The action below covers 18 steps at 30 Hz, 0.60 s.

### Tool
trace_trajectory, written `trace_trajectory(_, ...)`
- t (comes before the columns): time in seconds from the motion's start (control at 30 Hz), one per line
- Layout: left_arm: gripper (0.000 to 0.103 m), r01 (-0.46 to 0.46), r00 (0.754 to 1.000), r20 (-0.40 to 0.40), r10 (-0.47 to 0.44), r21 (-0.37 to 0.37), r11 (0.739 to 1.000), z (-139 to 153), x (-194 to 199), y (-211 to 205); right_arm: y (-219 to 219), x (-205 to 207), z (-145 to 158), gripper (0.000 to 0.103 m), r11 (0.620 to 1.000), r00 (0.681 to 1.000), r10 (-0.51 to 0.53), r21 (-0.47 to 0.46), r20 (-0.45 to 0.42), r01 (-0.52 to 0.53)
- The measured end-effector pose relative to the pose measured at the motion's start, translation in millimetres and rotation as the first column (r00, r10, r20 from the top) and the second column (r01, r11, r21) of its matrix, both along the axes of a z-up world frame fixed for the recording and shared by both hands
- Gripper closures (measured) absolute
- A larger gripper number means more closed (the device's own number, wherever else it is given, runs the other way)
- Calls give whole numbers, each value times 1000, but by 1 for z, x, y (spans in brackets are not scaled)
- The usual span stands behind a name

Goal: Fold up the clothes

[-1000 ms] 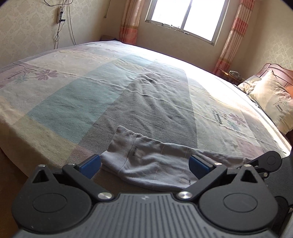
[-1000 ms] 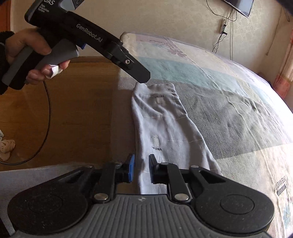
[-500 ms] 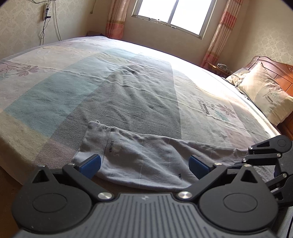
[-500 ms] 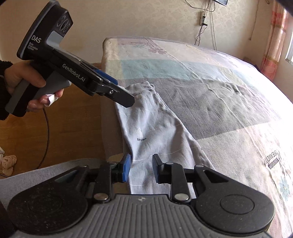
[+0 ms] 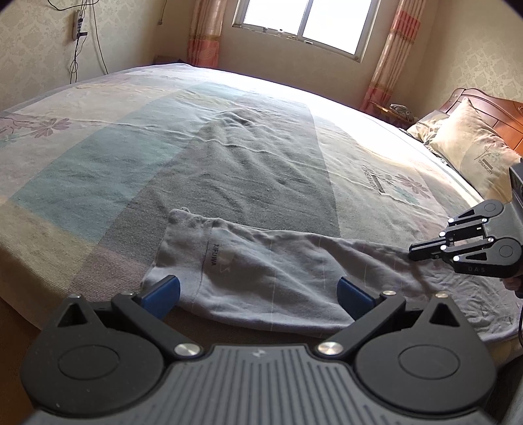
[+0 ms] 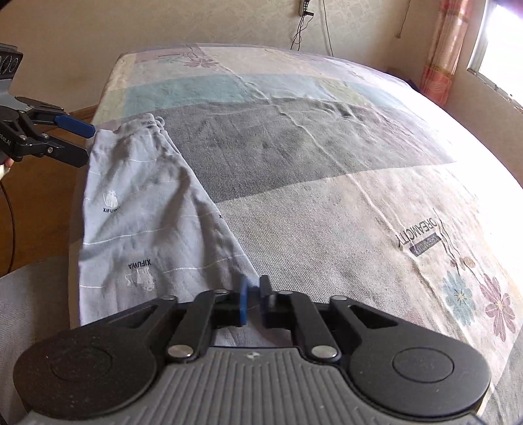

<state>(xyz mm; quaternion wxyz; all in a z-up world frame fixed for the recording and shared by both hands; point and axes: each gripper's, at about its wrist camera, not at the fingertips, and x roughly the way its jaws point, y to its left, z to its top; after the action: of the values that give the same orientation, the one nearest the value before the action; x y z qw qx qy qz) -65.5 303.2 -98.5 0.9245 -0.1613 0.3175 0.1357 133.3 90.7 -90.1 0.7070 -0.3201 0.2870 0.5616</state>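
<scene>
A light grey pair of pants (image 5: 268, 268) lies lengthwise along the near edge of the bed (image 5: 228, 157), waistband at the left. My left gripper (image 5: 258, 294) is open, its blue pads just over the waist end. My right gripper (image 6: 251, 299) is shut on the cloth of the pants (image 6: 140, 202) at the leg end. The right gripper also shows in the left wrist view (image 5: 415, 253), its fingers closed on the fabric. The left gripper shows in the right wrist view (image 6: 83, 144), open beside the waistband.
The bed carries a patchwork cover in grey, teal and cream. A pillow (image 5: 470, 153) and wooden headboard (image 5: 483, 111) are at the right. A window (image 5: 300, 23) with curtains is behind the bed. Wooden floor (image 6: 36, 196) lies beside the bed edge.
The pants have been drawn out flatter and straighter along the bed edge. The right gripper closed further onto the leg end. The left gripper lowered toward the waistband, still open.
</scene>
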Motion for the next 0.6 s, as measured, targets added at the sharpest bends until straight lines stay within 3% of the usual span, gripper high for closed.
trace_trajectory(0.23, 1, 5, 1000, -12, -5, 2, 1000, -4, 6, -2, -10, 8, 1, 102, 999, 999, -18, -27, 42, 19)
trace_trajectory(0.43, 1, 2, 1000, -12, -2, -4, 1000, -4, 0, -3, -11, 22, 10, 95, 997, 994, -17, 67, -109, 24)
trace_trajectory(0.6, 1, -3, 1000, -12, 3, -10, 1000, -3, -2, -2, 4, 20, 0, 92, 999, 994, 22, 30, -104, -19)
